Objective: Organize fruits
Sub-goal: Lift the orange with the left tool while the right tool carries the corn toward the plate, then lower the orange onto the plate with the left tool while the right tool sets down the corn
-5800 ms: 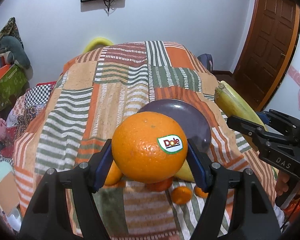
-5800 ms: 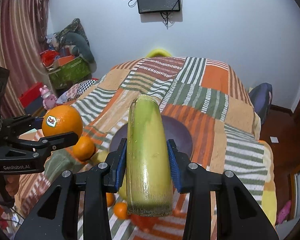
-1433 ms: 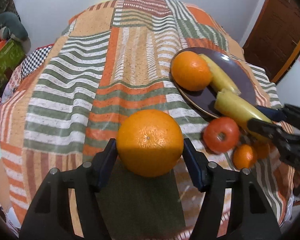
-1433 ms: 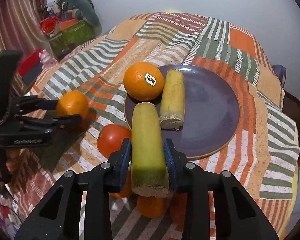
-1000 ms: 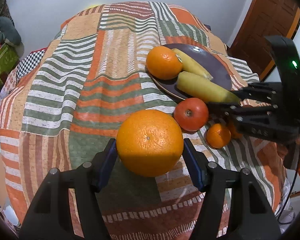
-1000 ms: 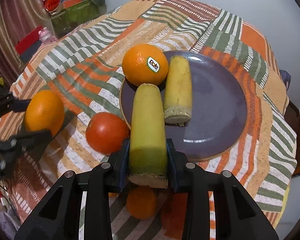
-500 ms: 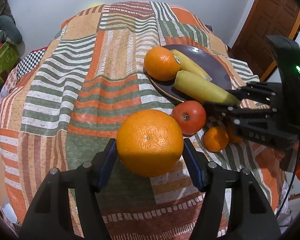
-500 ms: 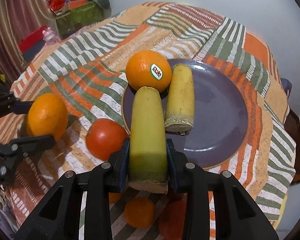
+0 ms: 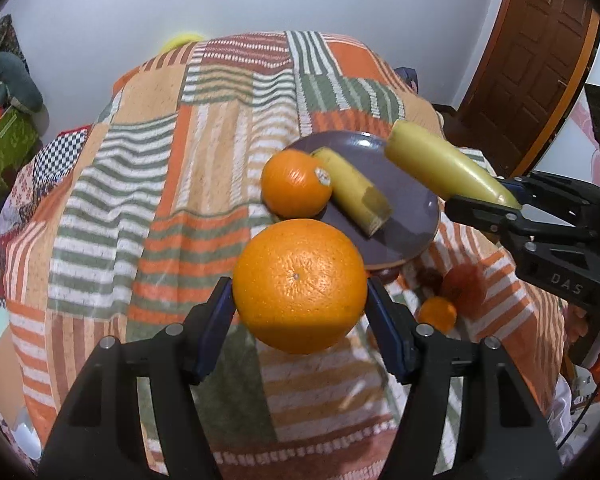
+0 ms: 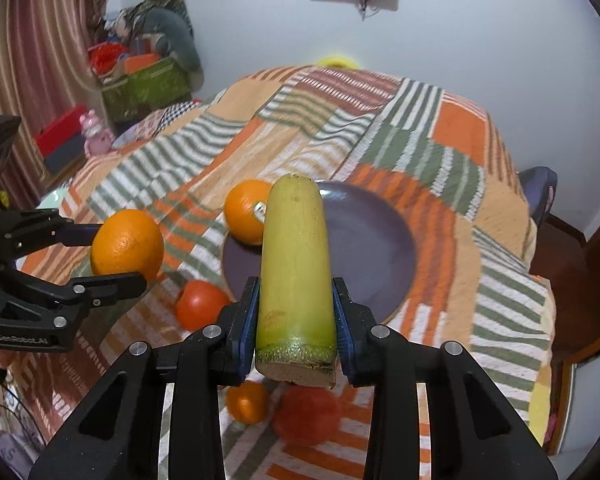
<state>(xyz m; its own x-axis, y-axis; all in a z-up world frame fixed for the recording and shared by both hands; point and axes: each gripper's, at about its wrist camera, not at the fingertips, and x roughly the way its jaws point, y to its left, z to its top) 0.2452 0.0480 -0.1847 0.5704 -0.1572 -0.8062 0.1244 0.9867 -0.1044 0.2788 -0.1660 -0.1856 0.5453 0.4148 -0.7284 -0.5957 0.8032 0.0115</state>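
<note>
My left gripper is shut on a large orange, held above the striped cloth just before the purple plate. On the plate lie a stickered orange and a yellow banana piece. My right gripper is shut on a second yellow-green banana piece, held above the plate's near edge. The left gripper's orange shows at the left of the right wrist view. The held banana shows at the right of the left wrist view.
Tomatoes and a small orange lie on the cloth by the plate's near edge. The table is covered in patchwork cloth. A wooden door stands at right, boxes and toys at left.
Both grippers rose and tilted up, still holding their fruit. The banana piece lifted higher over the plate's edge. The left orange moved closer to the plate.
</note>
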